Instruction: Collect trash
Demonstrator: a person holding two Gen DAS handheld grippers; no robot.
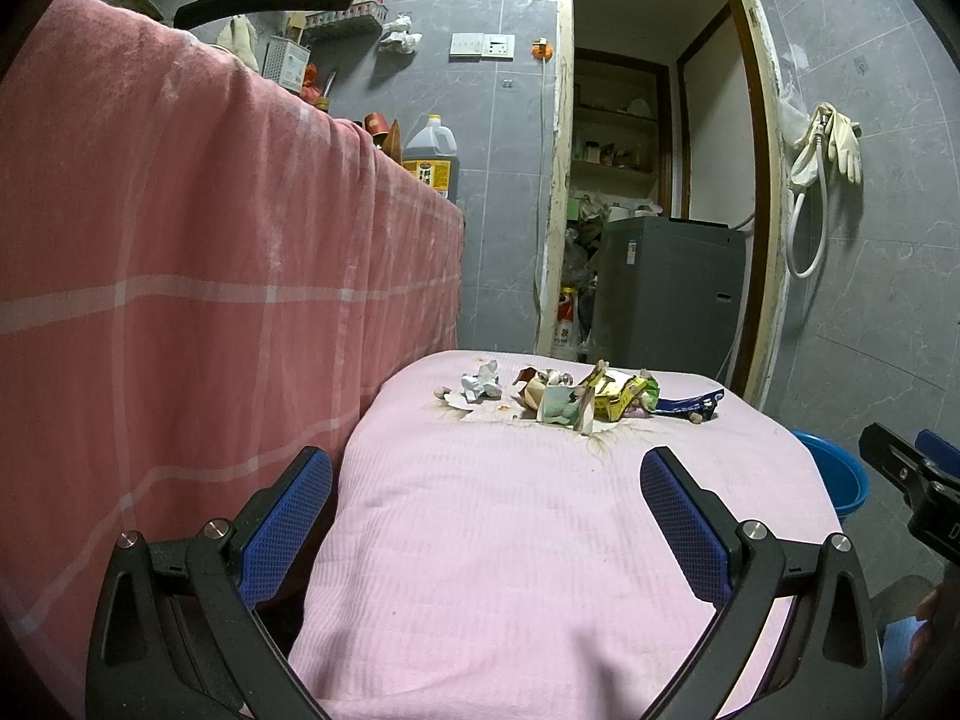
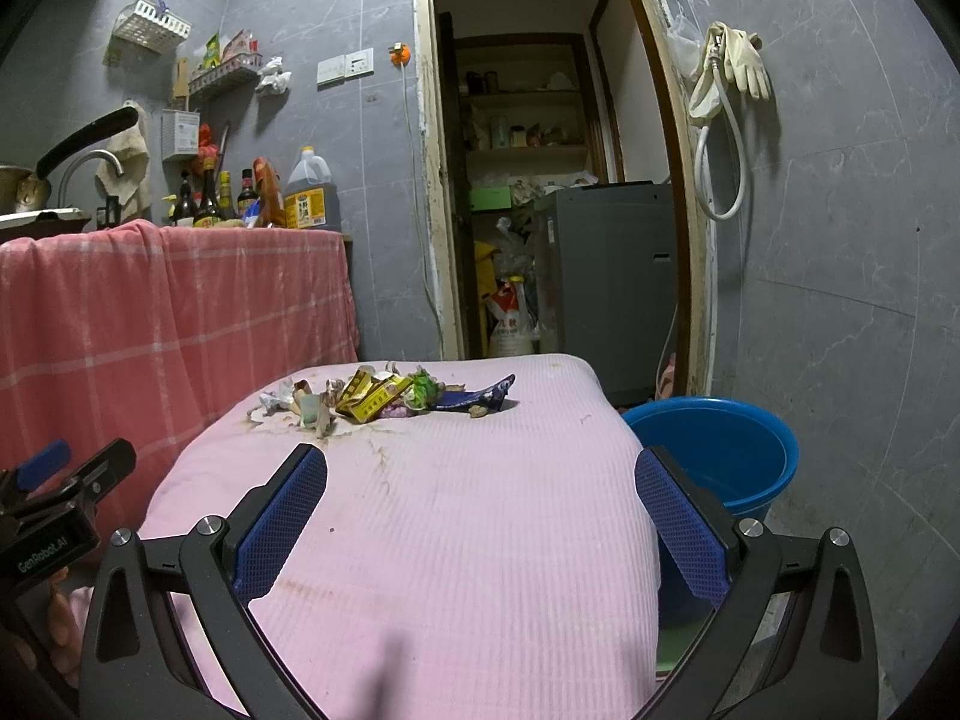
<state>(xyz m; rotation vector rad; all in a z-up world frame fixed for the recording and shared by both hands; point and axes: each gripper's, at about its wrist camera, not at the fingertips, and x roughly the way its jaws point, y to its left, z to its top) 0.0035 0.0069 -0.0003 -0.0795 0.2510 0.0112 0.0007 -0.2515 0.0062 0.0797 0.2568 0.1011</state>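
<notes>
Left wrist view: left gripper [image 1: 486,504], black arms with blue mesh-textured pads, jaws spread wide and holding nothing, poised above a pink ribbed cloth [image 1: 480,540] that covers a rounded table. Trash pile [image 1: 576,399] lies at the far end of the cloth, well ahead of the fingertips: a crumpled silver foil ball [image 1: 480,385], torn paper scraps, yellow crinkled wrappers [image 1: 618,397], and a flattened dark blue wrapper [image 1: 690,405]. Brown stains mark the cloth beneath the pile. A red checked cloth [image 1: 180,270] drapes the counter at left. A blue plastic bucket [image 1: 840,477] shows past the table's right edge.

Right wrist view: right gripper [image 2: 480,498], same build, jaws likewise wide apart and empty. Trash pile [image 2: 384,399] sits ahead and slightly left of centre, well clear of the pads. The round, smooth-walled bucket [image 2: 720,450] stands on the floor just beside the table's right side. The left gripper's black body shows at the lower left edge.
</notes>
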